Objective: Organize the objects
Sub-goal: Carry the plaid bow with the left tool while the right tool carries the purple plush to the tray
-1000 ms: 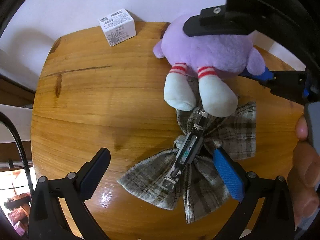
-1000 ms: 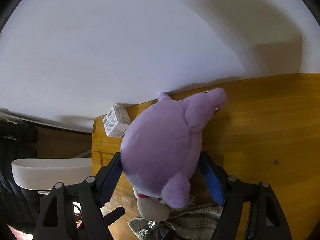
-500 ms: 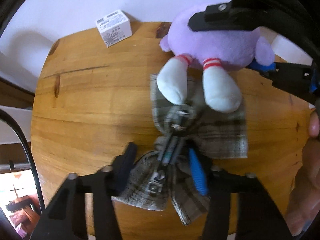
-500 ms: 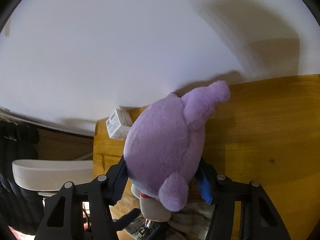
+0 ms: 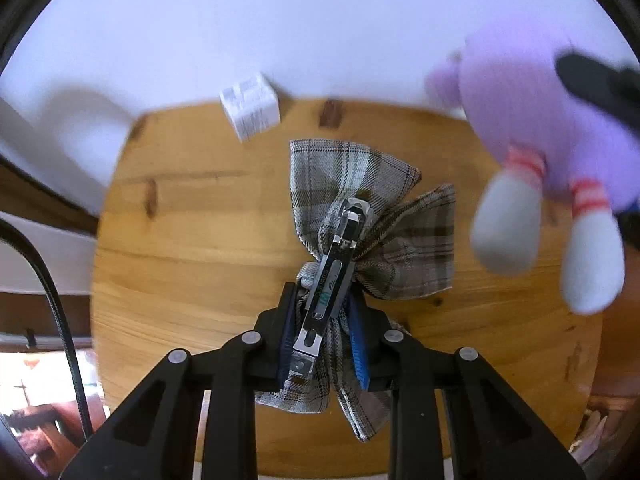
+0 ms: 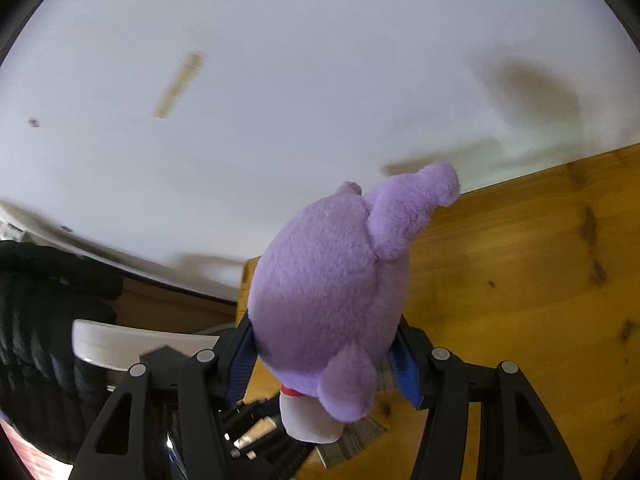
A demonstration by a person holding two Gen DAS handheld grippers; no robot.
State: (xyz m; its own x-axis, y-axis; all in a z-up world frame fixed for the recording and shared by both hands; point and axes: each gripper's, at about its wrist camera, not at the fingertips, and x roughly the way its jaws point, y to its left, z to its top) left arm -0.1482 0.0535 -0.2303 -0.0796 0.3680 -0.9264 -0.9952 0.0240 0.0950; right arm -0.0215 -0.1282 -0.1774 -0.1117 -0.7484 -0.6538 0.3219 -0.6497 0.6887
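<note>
A plaid bow hair clip [image 5: 372,216] with a metal clasp lies over the round wooden table [image 5: 200,240]. My left gripper [image 5: 324,344] is shut on the bow's middle, its pads pressing the clasp from both sides. A purple plush toy [image 6: 332,280] with white feet and red-striped ankles fills the right wrist view. My right gripper [image 6: 326,356] is shut on its body and holds it in the air. In the left wrist view the plush toy [image 5: 548,120] hangs blurred at the upper right, above the table.
A small white box [image 5: 250,106] stands at the table's far edge against the white wall. A black cable [image 5: 56,300] runs down the left of the left wrist view. A white basin-like object [image 6: 132,348] sits beyond the table's left side.
My left gripper closed on the bow clip and drew it back from the plush toy. My right gripper lifted the plush toy up and to the right, off the bow.
</note>
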